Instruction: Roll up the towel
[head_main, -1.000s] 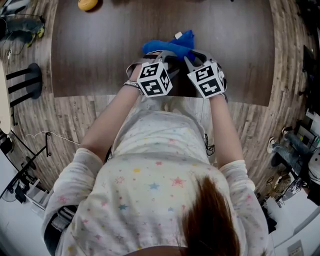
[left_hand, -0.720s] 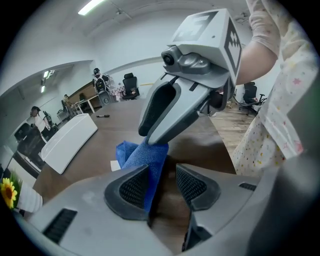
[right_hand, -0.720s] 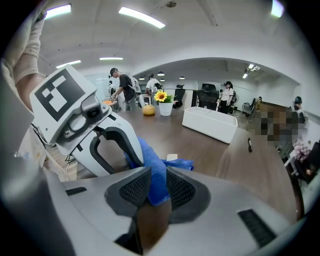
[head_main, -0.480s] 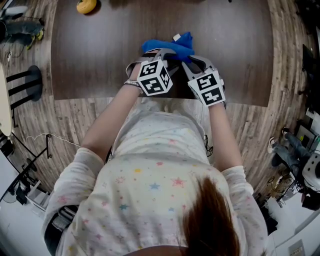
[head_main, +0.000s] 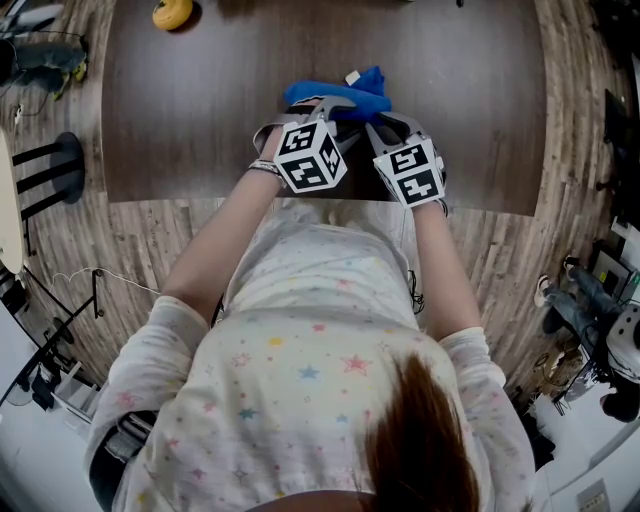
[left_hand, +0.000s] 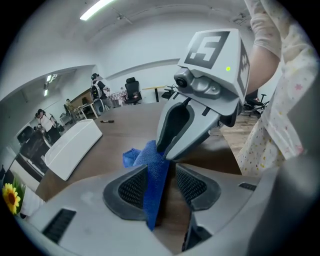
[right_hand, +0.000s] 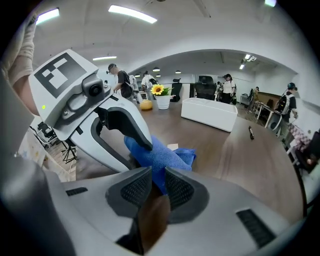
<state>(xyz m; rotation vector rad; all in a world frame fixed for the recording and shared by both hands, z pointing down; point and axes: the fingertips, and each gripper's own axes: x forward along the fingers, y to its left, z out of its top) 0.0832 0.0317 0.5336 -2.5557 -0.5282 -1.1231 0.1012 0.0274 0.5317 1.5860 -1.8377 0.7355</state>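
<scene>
The crumpled blue cloth towel (head_main: 335, 90) lies bunched on the dark wooden bench (head_main: 190, 110), mid-width and close to the bench's near edge. The left tongs (left_hand: 159, 172) are closed on an upright fold of it. The right tongs (right_hand: 153, 181), just beside them over that same edge, pinch another fold.

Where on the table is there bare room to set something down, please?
Bare tabletop left of the blue towel toward the yellow object, and right of it to the edge. Crowded centre: left gripper and right gripper grip it.
</scene>
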